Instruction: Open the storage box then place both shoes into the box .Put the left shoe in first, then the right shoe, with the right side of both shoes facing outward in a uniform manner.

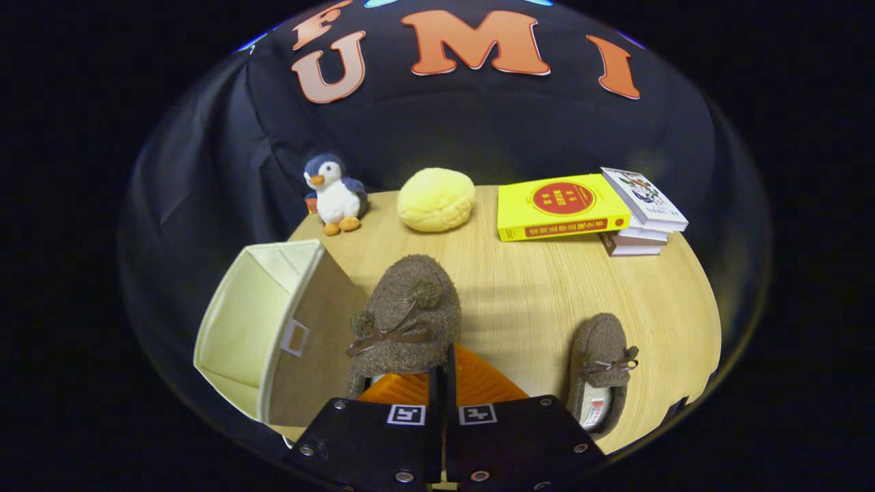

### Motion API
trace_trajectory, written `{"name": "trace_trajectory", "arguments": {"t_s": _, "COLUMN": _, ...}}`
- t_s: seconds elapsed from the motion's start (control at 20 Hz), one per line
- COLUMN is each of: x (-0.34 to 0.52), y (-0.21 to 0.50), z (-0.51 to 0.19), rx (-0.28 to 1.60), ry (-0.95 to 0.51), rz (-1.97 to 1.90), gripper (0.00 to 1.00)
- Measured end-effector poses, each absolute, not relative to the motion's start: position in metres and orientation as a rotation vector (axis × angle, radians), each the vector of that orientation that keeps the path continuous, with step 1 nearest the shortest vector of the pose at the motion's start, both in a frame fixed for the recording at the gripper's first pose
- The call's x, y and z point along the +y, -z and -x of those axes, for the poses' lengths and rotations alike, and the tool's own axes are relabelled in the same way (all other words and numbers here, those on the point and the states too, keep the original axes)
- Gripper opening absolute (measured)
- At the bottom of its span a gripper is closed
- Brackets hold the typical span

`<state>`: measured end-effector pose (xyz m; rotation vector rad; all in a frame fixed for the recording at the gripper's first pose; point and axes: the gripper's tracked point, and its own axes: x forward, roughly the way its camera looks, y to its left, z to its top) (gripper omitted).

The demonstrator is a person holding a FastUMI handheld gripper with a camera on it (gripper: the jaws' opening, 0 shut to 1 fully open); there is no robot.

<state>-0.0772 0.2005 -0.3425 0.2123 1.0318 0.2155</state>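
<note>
My gripper [443, 365] is shut on a brown fuzzy shoe [407, 307]. The orange fingers [482, 383] pinch its heel rim, and the toe with its bow and pom-poms points away from me. The shoe looks lifted above the wooden table [540, 294]. Just left of it stands the open storage box [239, 314], with a cream lining and a tan outer wall. What I see of its inside holds nothing. The second brown shoe [601, 372] lies flat on the table to the right of my fingers, toe pointing away and its insole showing.
Along the table's far side sit a penguin plush [335, 195], a round yellow cushion [436, 199], a yellow book [557, 205] and a small stack of books [642, 215]. The table's edge runs close behind the right shoe.
</note>
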Motion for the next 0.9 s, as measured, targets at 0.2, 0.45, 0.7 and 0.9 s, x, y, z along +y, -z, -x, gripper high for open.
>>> {"name": "trace_trajectory", "arguments": {"t_s": 0.2, "x": 0.243, "y": 0.294, "z": 0.059, "rx": 1.013, "ry": -0.274, "rz": -0.312, "gripper": 0.03}}
{"name": "trace_trajectory", "arguments": {"t_s": 0.45, "x": 0.296, "y": 0.261, "z": 0.045, "rx": 0.993, "ry": -0.341, "rz": -0.312, "gripper": 0.03}}
{"name": "trace_trajectory", "arguments": {"t_s": 0.7, "x": 0.357, "y": 0.264, "z": 0.050, "rx": 1.052, "ry": -0.416, "rz": -0.316, "gripper": 0.04}}
{"name": "trace_trajectory", "arguments": {"t_s": 0.9, "x": 0.402, "y": 0.279, "z": 0.068, "rx": 1.144, "ry": -0.465, "rz": -0.302, "gripper": 0.03}}
